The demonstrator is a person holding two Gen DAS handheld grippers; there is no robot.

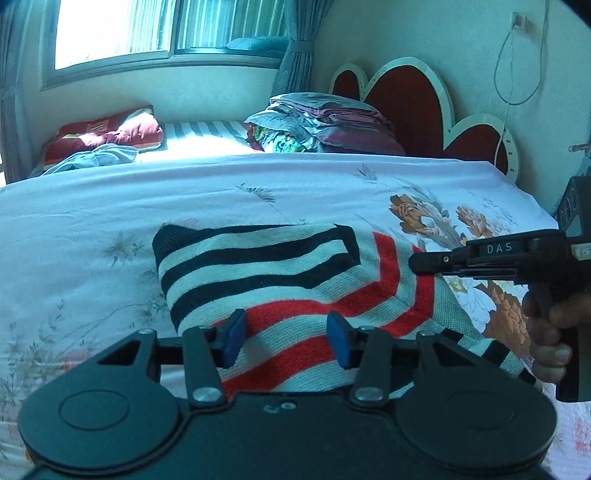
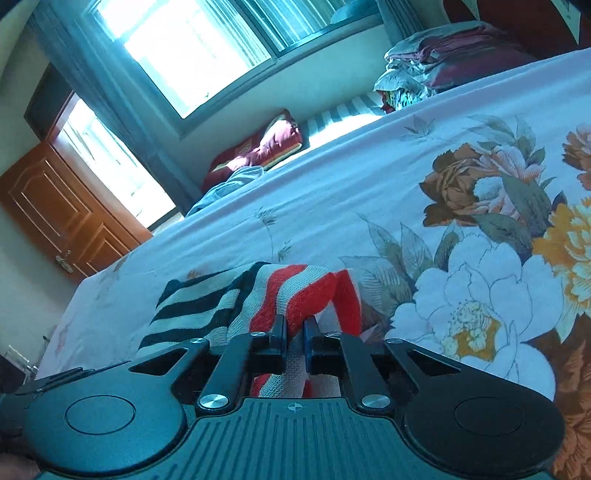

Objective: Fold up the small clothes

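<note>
Sweater (image 1: pixel 280 280): soft, light knit on the bed (image 1: pixel 110 206); best gripped at edges.
Left gripper (image 1: pixel 286 338): jaws spread.
Right gripper (image 2: pixel 294 330): pinching a fold.

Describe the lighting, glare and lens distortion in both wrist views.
Left wrist view: the window is blown out, sunlight glares white on the far striped bedding, a cool cyan cast overall, and the bed's far edge bows from fisheye. Right wrist view: both windows overexposed, the horizon tilted, the floral sheet evenly lit, the striped knit garment sharp, corners vignetted dark.
</note>
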